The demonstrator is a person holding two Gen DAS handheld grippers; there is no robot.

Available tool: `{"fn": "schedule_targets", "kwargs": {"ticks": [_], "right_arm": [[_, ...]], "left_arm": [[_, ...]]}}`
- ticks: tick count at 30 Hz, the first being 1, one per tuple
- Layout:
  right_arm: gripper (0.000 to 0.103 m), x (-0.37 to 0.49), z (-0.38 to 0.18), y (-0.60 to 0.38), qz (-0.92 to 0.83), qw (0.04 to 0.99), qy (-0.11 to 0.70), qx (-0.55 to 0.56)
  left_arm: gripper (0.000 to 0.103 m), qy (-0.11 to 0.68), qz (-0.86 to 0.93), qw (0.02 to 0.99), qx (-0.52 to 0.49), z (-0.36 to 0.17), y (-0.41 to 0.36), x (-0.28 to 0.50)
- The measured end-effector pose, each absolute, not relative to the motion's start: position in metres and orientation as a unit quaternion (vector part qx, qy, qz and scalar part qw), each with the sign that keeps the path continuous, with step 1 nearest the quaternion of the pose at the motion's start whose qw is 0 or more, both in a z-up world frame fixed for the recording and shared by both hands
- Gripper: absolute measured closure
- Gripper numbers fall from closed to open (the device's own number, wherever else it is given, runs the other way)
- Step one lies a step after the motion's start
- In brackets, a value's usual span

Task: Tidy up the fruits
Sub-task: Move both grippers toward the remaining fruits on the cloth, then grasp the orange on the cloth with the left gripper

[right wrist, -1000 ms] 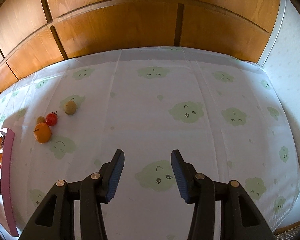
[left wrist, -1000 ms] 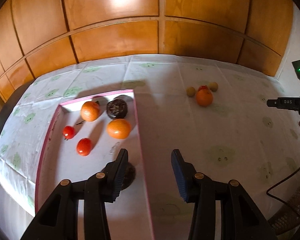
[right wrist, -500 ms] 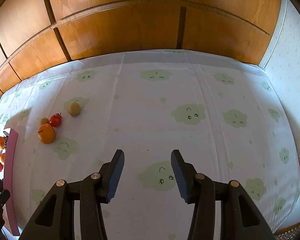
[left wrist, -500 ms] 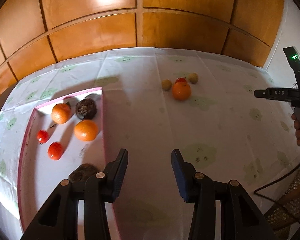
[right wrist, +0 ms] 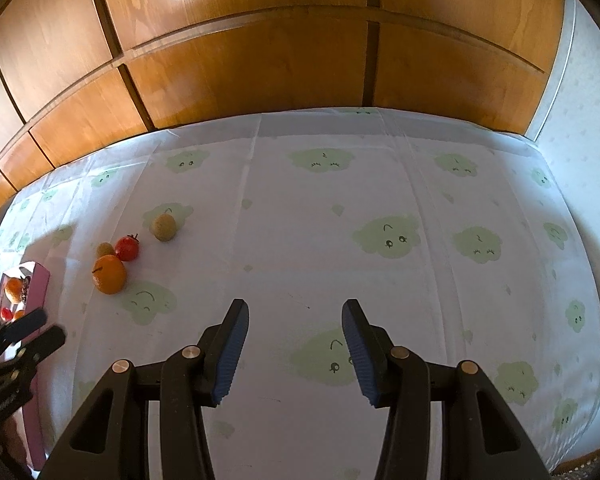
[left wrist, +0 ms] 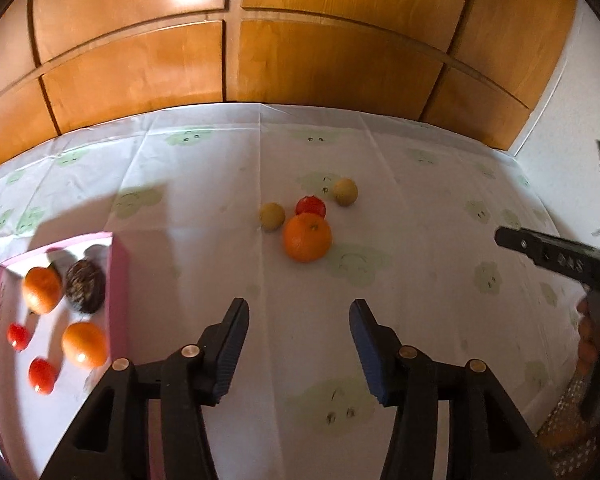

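Left tool (left wrist: 298,312) and right tool (right wrist: 292,312) both hang wide open and empty over the bench (right wrist: 380,280).
A loose orange (left wrist: 307,237), a red tomato (left wrist: 310,205) half hidden behind it and two pale round fruits (left wrist: 272,216) (left wrist: 345,191) sit clustered ahead of the left tool. The pink tray (left wrist: 116,280), cut off at the left edge, holds two oranges, a dark fruit and two tomatoes, all blurred.

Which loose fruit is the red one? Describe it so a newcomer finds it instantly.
On the cloud-print tablecloth, right of the pink tray, sits a cluster of four loose fruits. The small tomato lies just behind the big orange, between two tan round fruits; it is the only red piece there.
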State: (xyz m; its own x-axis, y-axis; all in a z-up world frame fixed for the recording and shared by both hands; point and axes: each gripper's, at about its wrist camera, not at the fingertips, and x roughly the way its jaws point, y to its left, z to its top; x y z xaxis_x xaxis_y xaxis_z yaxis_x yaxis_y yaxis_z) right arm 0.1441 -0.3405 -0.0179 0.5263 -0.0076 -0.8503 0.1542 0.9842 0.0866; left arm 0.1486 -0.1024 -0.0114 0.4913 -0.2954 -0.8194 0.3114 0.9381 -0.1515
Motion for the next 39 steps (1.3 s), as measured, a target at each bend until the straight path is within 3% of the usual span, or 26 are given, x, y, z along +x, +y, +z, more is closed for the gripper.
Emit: {"fn": "schedule_targets", "kwargs": {"ticks": [13, 14, 16, 17, 30, 39], "right_arm": [[0.054, 0.147, -0.013, -0.336, -0.025, 0.874, 0.478, 0.082], [0.054, 0.147, -0.013, -0.335, -0.023, 0.874, 0.478, 0.082], [0.054, 0.148, -0.013, -0.333, -0.020, 0.875, 0.477, 0.079], [0.054, 0.148, -0.013, -0.333, -0.020, 0.875, 0.477, 0.077], [0.054, 0.150, -0.024, -0.330, -0.020, 0.866, 0.495, 0.065], [0.054, 0.150, -0.030, -0.315, 0.013, 0.866, 0.497, 0.051]], "left_arm": [[0.050, 0.502, -0.153, 0.851, -0.006, -0.039, -0.145, 0.210], [0.051, 0.504, -0.150, 0.851, -0.006, -0.042, -0.145, 0.213], [0.063, 0.515, -0.141, 0.846, 0.000, -0.050, -0.149, 0.220], [0.063, 0.517, -0.143, 0.844, -0.002, -0.053, -0.148, 0.220], [0.063, 0.483, -0.164, 0.860, 0.017, -0.054, -0.102, 0.133], [0.063, 0.423, -0.162, 0.889, 0.062, -0.067, -0.111, 0.125]]}}
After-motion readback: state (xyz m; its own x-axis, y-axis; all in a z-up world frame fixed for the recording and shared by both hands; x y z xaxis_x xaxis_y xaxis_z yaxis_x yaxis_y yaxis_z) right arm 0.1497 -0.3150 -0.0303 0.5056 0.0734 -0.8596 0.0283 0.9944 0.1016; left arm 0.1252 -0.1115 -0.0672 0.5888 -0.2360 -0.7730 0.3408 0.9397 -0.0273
